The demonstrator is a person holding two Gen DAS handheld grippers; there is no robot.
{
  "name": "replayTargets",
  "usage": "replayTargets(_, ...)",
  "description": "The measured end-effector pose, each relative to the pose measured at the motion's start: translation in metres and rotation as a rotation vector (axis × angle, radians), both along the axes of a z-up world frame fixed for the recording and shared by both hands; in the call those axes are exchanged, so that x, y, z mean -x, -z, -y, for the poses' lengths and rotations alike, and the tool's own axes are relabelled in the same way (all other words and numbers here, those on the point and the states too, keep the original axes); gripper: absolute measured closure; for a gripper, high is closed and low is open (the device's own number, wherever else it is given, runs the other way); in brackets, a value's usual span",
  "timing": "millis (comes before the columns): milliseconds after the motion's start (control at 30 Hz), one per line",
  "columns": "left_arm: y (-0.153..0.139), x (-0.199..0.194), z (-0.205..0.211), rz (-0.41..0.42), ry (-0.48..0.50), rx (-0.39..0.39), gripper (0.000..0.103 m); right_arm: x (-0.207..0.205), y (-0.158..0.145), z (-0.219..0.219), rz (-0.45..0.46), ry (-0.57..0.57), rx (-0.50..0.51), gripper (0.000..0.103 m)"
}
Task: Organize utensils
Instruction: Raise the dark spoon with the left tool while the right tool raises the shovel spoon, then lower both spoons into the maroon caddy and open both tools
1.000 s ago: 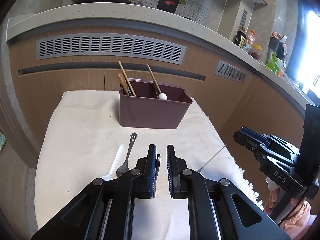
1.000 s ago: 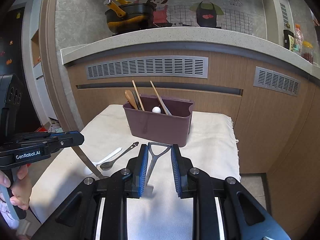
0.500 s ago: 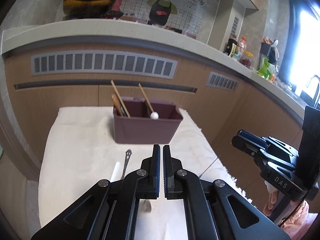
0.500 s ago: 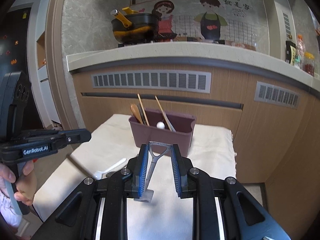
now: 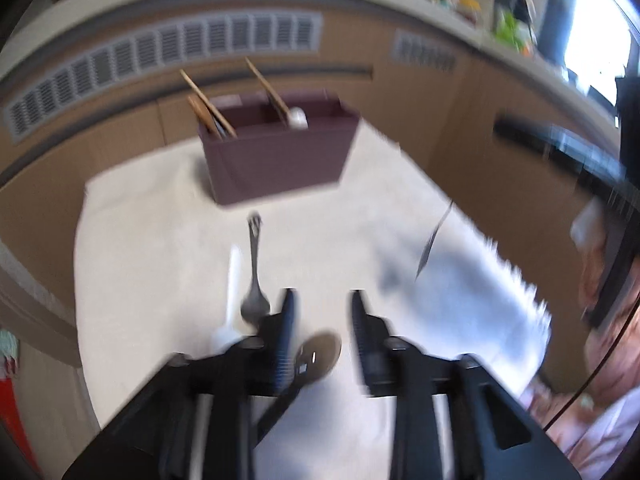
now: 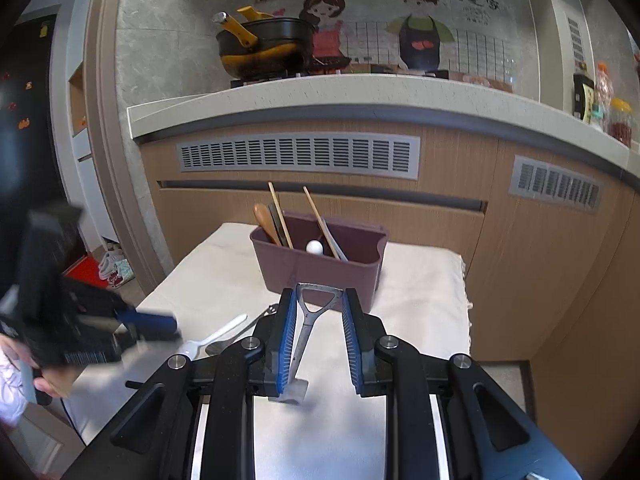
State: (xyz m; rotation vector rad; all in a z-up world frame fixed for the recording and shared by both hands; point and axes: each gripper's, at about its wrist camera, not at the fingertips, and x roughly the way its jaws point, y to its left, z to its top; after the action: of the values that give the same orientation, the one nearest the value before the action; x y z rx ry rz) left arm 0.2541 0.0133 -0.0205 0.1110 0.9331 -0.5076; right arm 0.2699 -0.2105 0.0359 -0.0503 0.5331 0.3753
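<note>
Toward the left edge of the cloth-covered table, a white plastic spoon and a metal spoon lie side by side, long axes running toward the purple utensil bin at the far edge. My left tongs hang released just right of their bowls, nearest them. My right tongs grasp a metal spatula, its looped handle pointing at the bin straight ahead. The wall writing is too small for me to read.
</note>
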Motion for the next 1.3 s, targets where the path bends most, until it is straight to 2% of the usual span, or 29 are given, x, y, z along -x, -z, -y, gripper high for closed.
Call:
replayTargets(33,0.009,0.0,0.004,-0.016,0.029,-0.031,0.045,-0.001,0.002,0.001,-0.008,0.001,-0.002,0.082)
replayTargets(133,0.037,0.001,0.022,-0.066,0.126,-0.142,0.044,-0.002,0.005,0.004,-0.022,0.011,0.005,0.082)
replayTargets(267,0.065,-0.006,0.033,-0.114,0.134,-0.239,0.044,-0.003,0.009,0.004,-0.035,0.01,0.009,0.082)
replayTargets(367,0.08,-0.016,0.029,-0.156,0.08,-0.241,0.048,-0.001,0.01,0.003,-0.036,0.006,0.017,0.082)
replayTargets(433,0.083,-0.016,0.026,-0.14,0.044,-0.21,0.053,0.0,0.012,0.002,-0.039,0.004,0.019,0.082)
replayTargets(467,0.082,-0.015,0.026,-0.129,0.029,-0.204,0.066,-0.001,0.013,0.002,-0.043,0.002,0.019,0.082)
replayTargets(567,0.074,-0.013,0.022,-0.091,-0.04,-0.167,0.067,-0.002,0.014,0.0,-0.048,-0.004,0.02,0.082)
replayTargets(633,0.058,-0.012,0.019,-0.053,-0.074,-0.119,0.067,-0.004,0.014,-0.001,-0.047,-0.007,0.017,0.082)
replayTargets(767,-0.016,-0.012,0.01,0.093,-0.121,0.04,0.067,-0.004,0.003,-0.002,-0.01,-0.002,0.013,0.082)
replayTargets(833,-0.067,-0.016,0.002,0.204,-0.139,0.145,0.067,-0.004,-0.007,-0.004,0.025,-0.006,0.015,0.082)
replayTargets(900,-0.107,-0.028,-0.003,0.294,-0.146,0.203,0.067,-0.007,-0.028,-0.007,0.086,-0.006,0.028,0.082)
replayTargets(1033,-0.185,-0.056,0.003,0.505,-0.139,0.26,0.067,-0.022,-0.082,-0.014,0.227,-0.001,0.052,0.082)
replayTargets(1167,-0.217,-0.092,0.001,0.579,-0.144,0.331,0.067,-0.049,-0.121,-0.019,0.342,0.033,0.059,0.082)
replayTargets(1300,-0.213,-0.131,-0.007,0.553,-0.155,0.39,0.067,-0.089,-0.126,-0.025,0.352,0.061,0.07,0.082)
